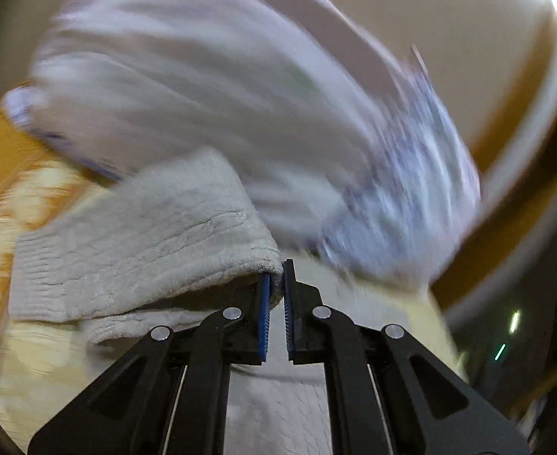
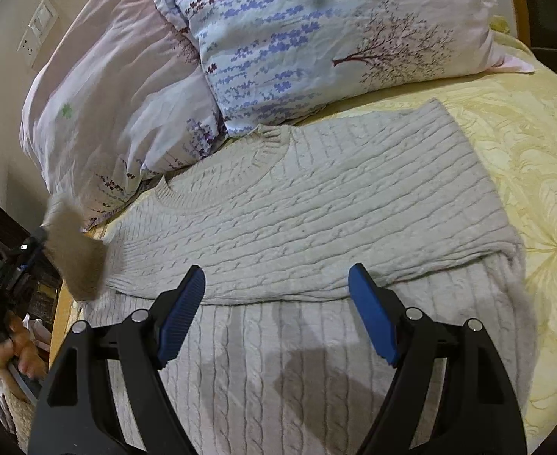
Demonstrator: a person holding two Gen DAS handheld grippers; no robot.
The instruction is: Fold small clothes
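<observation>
A cream cable-knit sweater (image 2: 316,197) lies flat on the bed, with its right sleeve folded over the chest. My right gripper (image 2: 276,284) is open and empty, hovering just above the sweater's middle. My left gripper (image 1: 277,284) is shut on the cuff of the sweater's left sleeve (image 1: 146,235) and holds it lifted. In the right wrist view the left gripper (image 2: 32,244) and the lifted sleeve (image 2: 75,250) show blurred at the sweater's left edge.
Two floral pillows (image 2: 316,38) lie just beyond the sweater's collar. The pale yellow bedspread (image 2: 536,159) extends to the right. The wooden bed frame (image 2: 60,314) runs along the left edge, with a wall socket plate (image 2: 38,30) above it.
</observation>
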